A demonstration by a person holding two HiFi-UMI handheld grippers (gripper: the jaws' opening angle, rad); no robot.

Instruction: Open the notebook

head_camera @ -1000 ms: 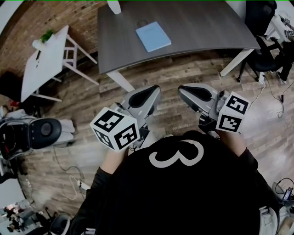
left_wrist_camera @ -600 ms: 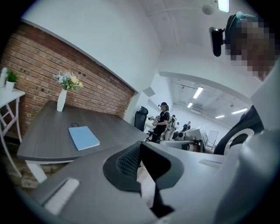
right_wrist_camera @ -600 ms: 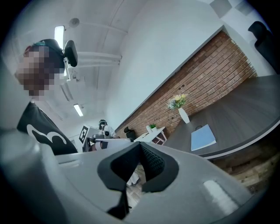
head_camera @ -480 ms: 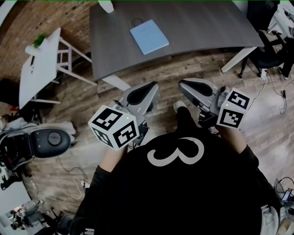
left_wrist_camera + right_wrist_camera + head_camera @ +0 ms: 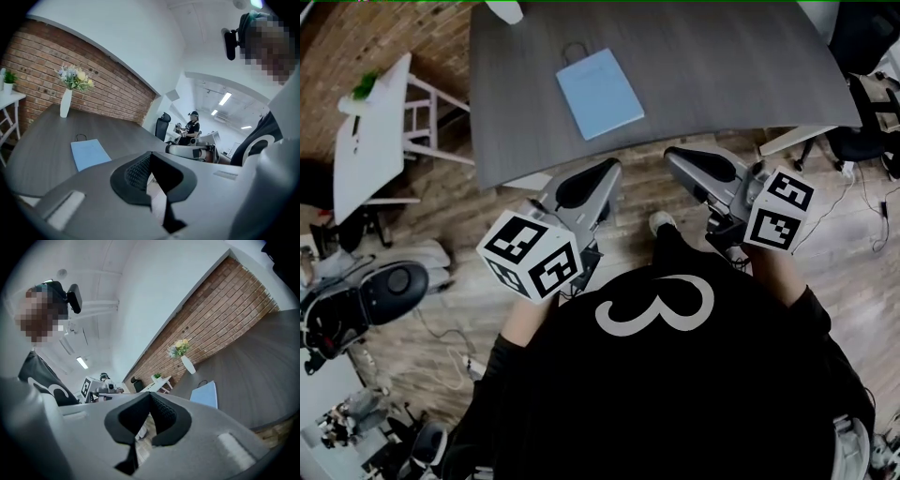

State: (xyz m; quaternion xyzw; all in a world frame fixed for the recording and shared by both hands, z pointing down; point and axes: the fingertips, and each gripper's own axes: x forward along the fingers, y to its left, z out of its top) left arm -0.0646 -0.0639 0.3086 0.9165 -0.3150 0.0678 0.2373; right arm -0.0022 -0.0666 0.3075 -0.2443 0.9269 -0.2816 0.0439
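A closed light-blue notebook with a black loop at its far end lies flat near the front of the dark grey table. It also shows in the left gripper view as the notebook and in the right gripper view as the notebook. My left gripper is in front of my chest, just short of the table's near edge, jaws shut and empty. My right gripper is beside it, also shut with nothing in it. Both are well apart from the notebook. The shut left gripper and right gripper fill the lower part of their own views.
A white vase with flowers stands at the table's far left corner. A white side table with a small plant is on the left. Black office chairs are at the right. A grey machine sits on the wood floor. Another person stands far off.
The table and notebook have come closer and lower in the head view. Both grippers have moved forward together to the table's near edge, still shut.
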